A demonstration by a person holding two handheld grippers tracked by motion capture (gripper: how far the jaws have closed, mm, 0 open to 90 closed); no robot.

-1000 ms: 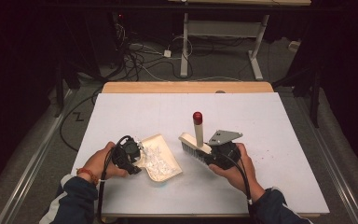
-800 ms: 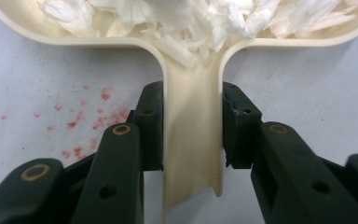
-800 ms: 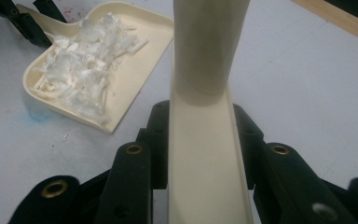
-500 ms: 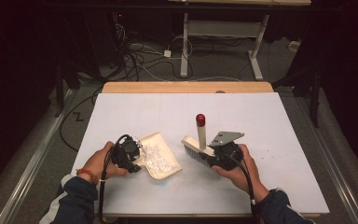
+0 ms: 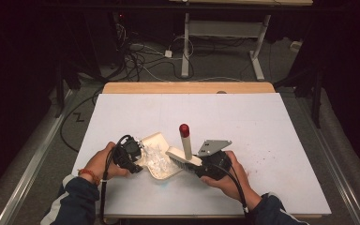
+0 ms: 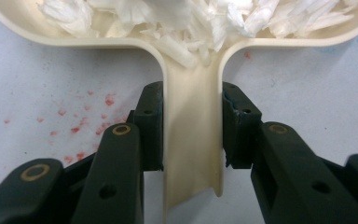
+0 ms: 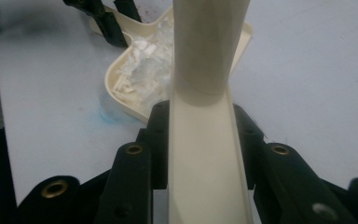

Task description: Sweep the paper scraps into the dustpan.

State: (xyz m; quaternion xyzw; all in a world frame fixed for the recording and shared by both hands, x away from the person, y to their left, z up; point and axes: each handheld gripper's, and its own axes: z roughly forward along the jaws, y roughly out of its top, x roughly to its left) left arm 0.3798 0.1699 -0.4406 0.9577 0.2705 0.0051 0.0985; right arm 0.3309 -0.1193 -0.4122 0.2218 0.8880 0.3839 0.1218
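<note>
a: where is the dustpan [image 5: 158, 157] sitting?

b: near the table's front edge, scraps [image 6: 186, 18] inside, left gripper [image 5: 130, 158] pinching its handle.

a: and the brush [image 5: 184, 157]?

b: right gripper [image 5: 205, 165] is clamping it at the pan lip. keep the pan flat while sweeping inward.

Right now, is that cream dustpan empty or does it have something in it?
Not empty. The dustpan holds a heap of white shreds across its tray.
</note>
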